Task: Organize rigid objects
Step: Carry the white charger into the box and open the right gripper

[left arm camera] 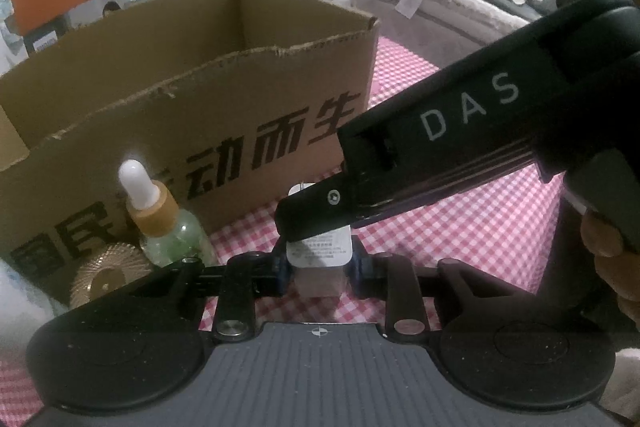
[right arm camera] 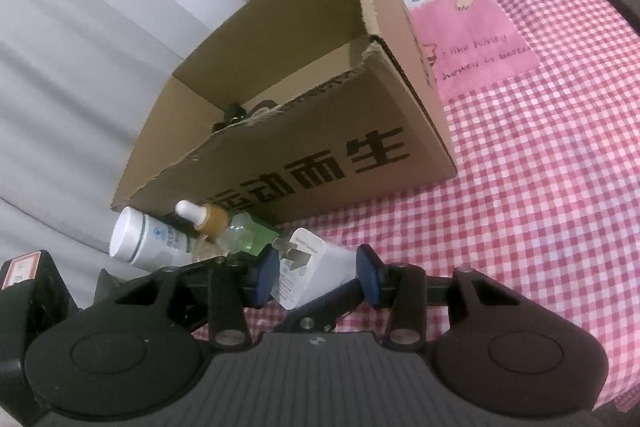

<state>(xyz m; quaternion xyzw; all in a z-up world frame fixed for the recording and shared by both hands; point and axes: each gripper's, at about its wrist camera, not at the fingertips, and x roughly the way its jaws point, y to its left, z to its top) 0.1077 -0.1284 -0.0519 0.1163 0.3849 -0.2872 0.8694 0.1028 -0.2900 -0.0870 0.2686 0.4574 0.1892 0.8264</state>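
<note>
Left gripper (left arm camera: 319, 269): I had it pinching the white charger (left arm camera: 320, 251), low centre.
Right gripper (right arm camera: 316, 273): spread around that charger (right arm camera: 316, 267), pads apart from it.
Box (left arm camera: 240, 115): stood behind, upper left.

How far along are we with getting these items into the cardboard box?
Done: some dark items already lie in the cardboard box. In hand: the left gripper clamps the white charger; the right gripper straddles it. Left: dropper bottle, white bottle, gold disc.
</note>
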